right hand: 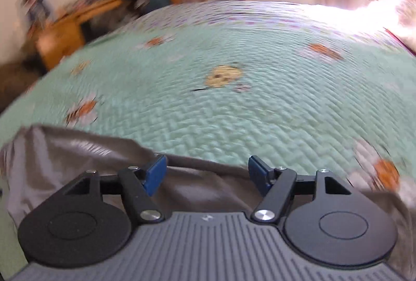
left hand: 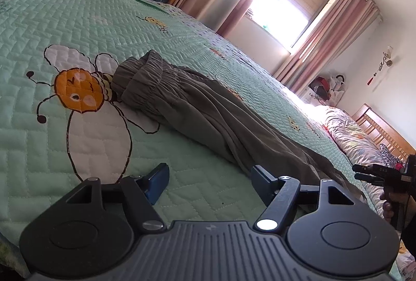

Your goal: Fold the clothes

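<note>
Trousers (left hand: 197, 109) ahead of left tongs (left hand: 208, 184), beneath right tongs (right hand: 205, 174)

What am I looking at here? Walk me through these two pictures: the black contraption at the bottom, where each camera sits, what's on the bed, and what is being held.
Each picture comes from a camera mounted on a hand-held gripper, looking forward along its two blue-tipped fingers. One shows the left gripper, the other the right gripper. A person holds one in each hand.

On the green bee-print quilt lies a crumpled grey-brown garment, apparently trousers.

Both pairs of jaws stand open and hold nothing. In the blurred right view the cloth lies under the jaws.
</note>
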Demonstrator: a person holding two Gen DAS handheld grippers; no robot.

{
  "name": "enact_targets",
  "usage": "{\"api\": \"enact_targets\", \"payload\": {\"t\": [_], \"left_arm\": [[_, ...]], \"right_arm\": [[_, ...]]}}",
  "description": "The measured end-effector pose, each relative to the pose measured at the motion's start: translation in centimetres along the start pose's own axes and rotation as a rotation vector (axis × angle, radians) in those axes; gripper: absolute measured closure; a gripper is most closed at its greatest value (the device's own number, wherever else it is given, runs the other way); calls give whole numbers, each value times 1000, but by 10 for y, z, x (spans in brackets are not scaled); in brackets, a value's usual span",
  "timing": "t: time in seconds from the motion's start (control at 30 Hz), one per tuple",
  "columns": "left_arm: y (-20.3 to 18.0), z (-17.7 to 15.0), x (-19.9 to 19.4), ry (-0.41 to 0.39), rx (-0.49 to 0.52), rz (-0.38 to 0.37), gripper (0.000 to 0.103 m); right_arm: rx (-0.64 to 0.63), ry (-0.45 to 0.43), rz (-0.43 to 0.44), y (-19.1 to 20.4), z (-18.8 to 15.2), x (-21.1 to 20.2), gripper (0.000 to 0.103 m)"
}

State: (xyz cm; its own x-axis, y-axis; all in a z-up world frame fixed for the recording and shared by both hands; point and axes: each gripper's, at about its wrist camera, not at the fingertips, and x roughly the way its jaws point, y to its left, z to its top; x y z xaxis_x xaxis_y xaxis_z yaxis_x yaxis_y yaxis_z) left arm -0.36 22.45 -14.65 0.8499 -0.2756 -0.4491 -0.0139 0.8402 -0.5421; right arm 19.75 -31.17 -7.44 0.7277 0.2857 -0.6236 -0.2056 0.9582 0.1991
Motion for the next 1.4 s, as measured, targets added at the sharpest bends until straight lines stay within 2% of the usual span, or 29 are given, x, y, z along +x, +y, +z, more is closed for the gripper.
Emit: {"api": "enact_targets", "payload": {"t": [0.17, 0.2, 0.3, 0.33, 0.37, 0.47, 0.5, 0.6, 0.7, 0.77, 0.87, 1.0, 1.07, 1.2, 1.27, 1.3, 1.33, 1.37, 1.4], "left_arm": [[-1, 0, -1, 2, 10, 8, 31], [-2, 0, 0, 2, 14, 12, 31], [-6, -1, 1, 6, 35, 23, 29], [-7, -1, 2, 8, 44, 26, 28], [-9, -2, 3, 9, 52, 30, 27], [-10, -3, 3, 10, 64, 35, 27], [-10, -3, 3, 10, 62, 34, 27], [-11, -4, 5, 8, 70, 32, 24], [-14, -5, 5, 7, 88, 36, 23], [-15, -6, 5, 8, 93, 37, 23], [-14, -6, 3, 9, 82, 30, 23], [-15, -6, 4, 10, 91, 32, 21], [-15, -6, 5, 10, 98, 32, 20], [-17, -7, 6, 11, 113, 37, 19], [-17, -7, 5, 11, 115, 37, 19], [-17, -7, 5, 11, 115, 37, 19], [-17, -8, 5, 11, 116, 38, 19], [-18, -8, 5, 11, 117, 39, 19], [-18, -8, 5, 11, 120, 40, 19]], "right_arm": [[29, -11, -74, -18, -16, -9, 32], [36, -13, -64, -20, -16, -8, 32], [4, 38, -19, -22, -15, 11, 32], [-13, 76, -43, -26, -14, 23, 34], [-28, 108, -77, -31, -12, 34, 39], [-10, 79, -387, -64, -1, 55, 44], [42, 47, -393, -71, 1, 49, 44], [120, -55, -200, -55, -9, 16, 44], [43, -33, -71, -10, -28, 1, 43], [-42, 5, -93, 8, -31, 12, 43], [-186, 39, -141, 15, -21, 39, 43], [-256, 123, -107, 5, -5, 63, 47], [-286, 190, -65, 1, -4, 69, 62], [-343, 252, 5, -6, -1, 70, 58], [-366, 275, 29, -9, 1, 71, 60], [-374, 282, 37, -10, 3, 72, 66], [-382, 285, 25, -10, 5, 72, 92], [-386, 281, 4, -10, 8, 70, 99], [-384, 262, -10, -12, 11, 67, 99]]}}
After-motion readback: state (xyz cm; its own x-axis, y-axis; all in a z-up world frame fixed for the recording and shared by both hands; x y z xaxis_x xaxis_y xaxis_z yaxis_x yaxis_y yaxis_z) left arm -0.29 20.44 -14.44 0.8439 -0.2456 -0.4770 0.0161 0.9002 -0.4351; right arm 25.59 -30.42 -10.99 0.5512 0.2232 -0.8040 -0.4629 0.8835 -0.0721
